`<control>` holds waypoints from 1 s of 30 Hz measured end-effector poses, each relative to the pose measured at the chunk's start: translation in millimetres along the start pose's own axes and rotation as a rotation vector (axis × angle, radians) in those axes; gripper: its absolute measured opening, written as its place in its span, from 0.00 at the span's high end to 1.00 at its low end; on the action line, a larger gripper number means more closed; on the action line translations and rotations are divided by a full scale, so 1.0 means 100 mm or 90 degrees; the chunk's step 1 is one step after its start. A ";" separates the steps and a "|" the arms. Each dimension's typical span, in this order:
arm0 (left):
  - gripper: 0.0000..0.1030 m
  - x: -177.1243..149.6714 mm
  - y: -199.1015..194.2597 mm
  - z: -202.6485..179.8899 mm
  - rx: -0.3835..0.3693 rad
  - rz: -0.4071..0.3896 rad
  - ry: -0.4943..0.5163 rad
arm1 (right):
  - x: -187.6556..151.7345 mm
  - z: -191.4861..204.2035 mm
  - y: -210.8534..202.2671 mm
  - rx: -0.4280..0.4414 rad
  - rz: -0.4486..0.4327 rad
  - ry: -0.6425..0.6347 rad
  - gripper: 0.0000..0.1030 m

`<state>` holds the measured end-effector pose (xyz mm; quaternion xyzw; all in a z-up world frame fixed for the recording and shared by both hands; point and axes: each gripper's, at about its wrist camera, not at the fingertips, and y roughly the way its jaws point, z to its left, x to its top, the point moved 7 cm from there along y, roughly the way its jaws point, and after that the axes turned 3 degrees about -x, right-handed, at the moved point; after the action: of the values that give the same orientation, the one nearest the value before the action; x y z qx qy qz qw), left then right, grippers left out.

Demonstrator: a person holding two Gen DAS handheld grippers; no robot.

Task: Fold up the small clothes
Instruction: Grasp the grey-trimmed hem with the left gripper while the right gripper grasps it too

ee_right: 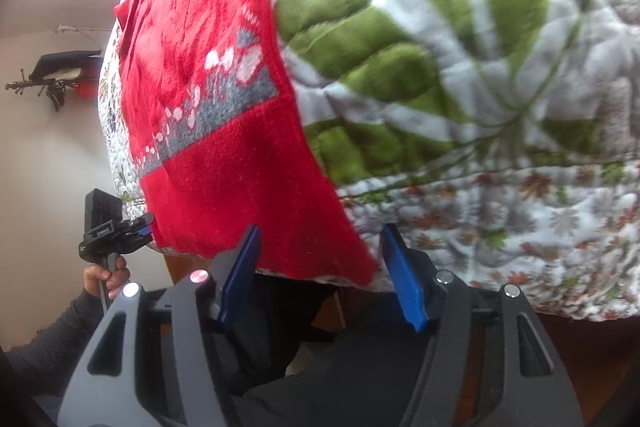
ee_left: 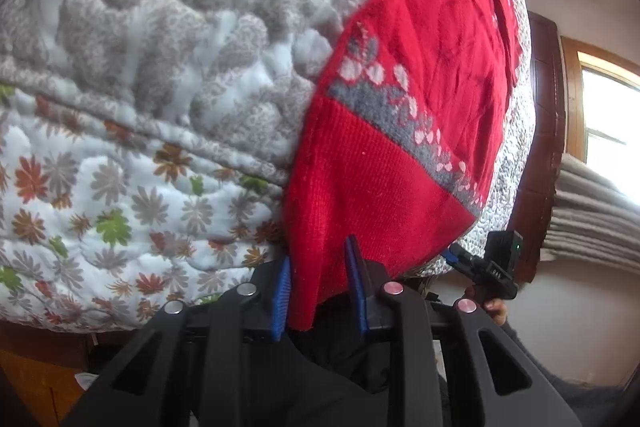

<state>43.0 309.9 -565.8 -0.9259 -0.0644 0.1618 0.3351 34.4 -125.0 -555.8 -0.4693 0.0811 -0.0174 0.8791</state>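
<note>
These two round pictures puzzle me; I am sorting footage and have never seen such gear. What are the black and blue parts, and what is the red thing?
A person holds a two-finger gripper in each hand, with a wide-angle camera on each, so each picture looks out along its own fingers. In the left camera's view, the left gripper has its blue pads on either side of the near edge of a red sweater; the jaws are open, not yet pinching. In the right camera's view, the right gripper stands open around the sweater's other near corner. The sweater, with a grey and white patterned band, lies on a flowered quilt. Each view also shows the other gripper off to the side.
</note>
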 end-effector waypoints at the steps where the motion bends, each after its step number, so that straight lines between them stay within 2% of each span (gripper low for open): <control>1: 0.70 0.01 0.00 -0.01 -0.002 -0.001 0.001 | -0.01 0.02 0.03 0.005 0.004 -0.001 0.50; 2: 0.70 0.00 0.00 -0.01 -0.001 0.001 0.004 | -0.02 0.03 0.04 0.009 0.012 -0.004 0.56; 3: 0.70 -0.01 0.00 -0.03 -0.001 0.003 0.010 | -0.03 0.04 0.06 0.009 0.017 -0.009 0.73; 4: 0.80 -0.02 -0.01 -0.05 -0.001 0.005 0.016 | -0.04 0.06 0.07 0.014 0.021 -0.014 0.89; 5: 0.87 -0.03 -0.02 -0.08 -0.005 0.006 0.021 | -0.06 0.08 0.05 0.019 0.023 -0.017 0.92; 6: 0.92 -0.04 -0.04 -0.09 -0.008 0.003 0.022 | -0.07 0.10 0.04 0.024 0.024 -0.020 0.93; 7: 0.93 -0.05 -0.07 -0.10 -0.012 0.000 0.022 | -0.08 0.13 0.03 0.029 0.023 -0.021 0.93; 15: 0.94 -0.19 -0.34 -0.16 -0.011 -0.027 0.021 | -0.19 0.13 -0.29 0.039 -0.005 -0.022 0.94; 19: 0.94 -0.29 -0.43 -0.17 -0.011 -0.038 0.011 | -0.28 0.15 -0.38 0.044 -0.001 -0.029 0.94; 30: 0.94 -0.47 -0.51 -0.27 -0.019 -0.052 0.008 | -0.38 0.30 -0.53 0.049 -0.009 -0.047 0.95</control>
<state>7.2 321.7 -501.7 -0.9286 -0.1020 0.1410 0.3278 4.4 -125.6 -490.6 -0.4363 0.0446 -0.0095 0.8986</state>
